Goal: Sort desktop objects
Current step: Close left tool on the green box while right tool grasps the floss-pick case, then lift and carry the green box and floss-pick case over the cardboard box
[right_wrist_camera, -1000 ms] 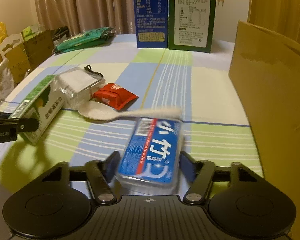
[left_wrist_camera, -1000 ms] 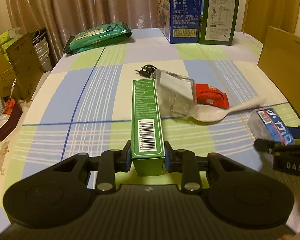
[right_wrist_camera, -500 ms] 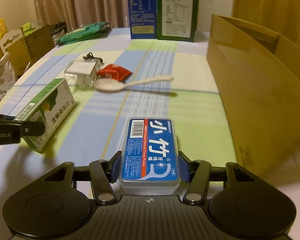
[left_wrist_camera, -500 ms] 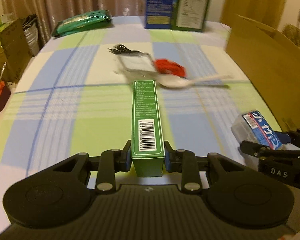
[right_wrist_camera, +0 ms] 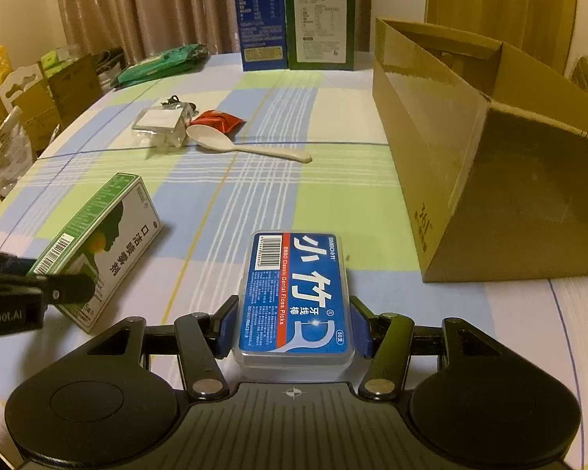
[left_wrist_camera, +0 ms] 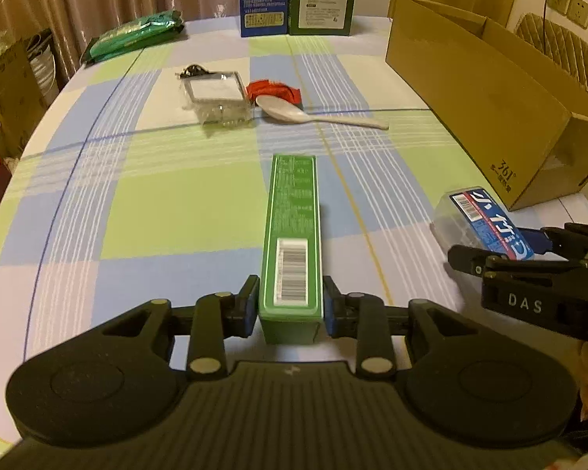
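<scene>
While your left gripper (left_wrist_camera: 291,305) has the green box (left_wrist_camera: 293,231) between its jaws, those jaws are opening, and the pads look to stand just off the box's sides; its far end seems to rest on the table (left_wrist_camera: 168,211). Your right gripper (right_wrist_camera: 293,327) is clamped on the floss case (right_wrist_camera: 294,297), held above the cloth near the cardboard box (right_wrist_camera: 470,164). You appear to be at the placing step: green box set down in front, case yet to go. Next, I'd judge, back the left gripper off without nudging the box, then put the case beside it or in the carton. Farther off lie the spoon (left_wrist_camera: 313,113), red packet (left_wrist_camera: 274,90) and clear tub (left_wrist_camera: 219,98), not yet sorted.
</scene>
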Tool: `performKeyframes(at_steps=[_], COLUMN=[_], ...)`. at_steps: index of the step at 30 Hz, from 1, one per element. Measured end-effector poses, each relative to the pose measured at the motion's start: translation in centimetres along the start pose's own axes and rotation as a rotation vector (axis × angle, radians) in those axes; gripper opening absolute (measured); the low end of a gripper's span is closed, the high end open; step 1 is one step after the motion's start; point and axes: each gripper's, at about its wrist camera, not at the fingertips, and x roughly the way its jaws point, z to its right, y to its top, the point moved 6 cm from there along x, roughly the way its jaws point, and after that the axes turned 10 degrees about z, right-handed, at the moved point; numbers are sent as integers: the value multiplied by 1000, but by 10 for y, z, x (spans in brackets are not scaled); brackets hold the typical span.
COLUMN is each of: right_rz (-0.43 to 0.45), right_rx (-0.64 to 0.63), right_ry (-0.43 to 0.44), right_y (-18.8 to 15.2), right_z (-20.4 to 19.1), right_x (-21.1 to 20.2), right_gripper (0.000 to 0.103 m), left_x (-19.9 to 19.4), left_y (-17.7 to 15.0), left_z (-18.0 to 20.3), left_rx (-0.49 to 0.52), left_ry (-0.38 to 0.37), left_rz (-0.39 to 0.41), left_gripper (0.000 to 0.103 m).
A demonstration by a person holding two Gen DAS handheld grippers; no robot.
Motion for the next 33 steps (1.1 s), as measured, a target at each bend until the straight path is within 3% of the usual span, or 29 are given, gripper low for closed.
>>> performKeyframes(at_steps=[17,20,33], right_rz=[-9,-4,-1], right_rx=[-9,-8,-34], right_ry=[-5,-8,-16], right_y=[-8,-8,-9], right_z=[1,1,-2], right_x=[6,7,6], right_gripper=[57,57,54], left_x=[36,38,23], left_y=[10,9,0], left_z=[12,11,14], left_rx=[121,122,68], left_ry=[-20,-14,-43], left_rz=[-73,-75,-70], left_gripper=[33,27,25])
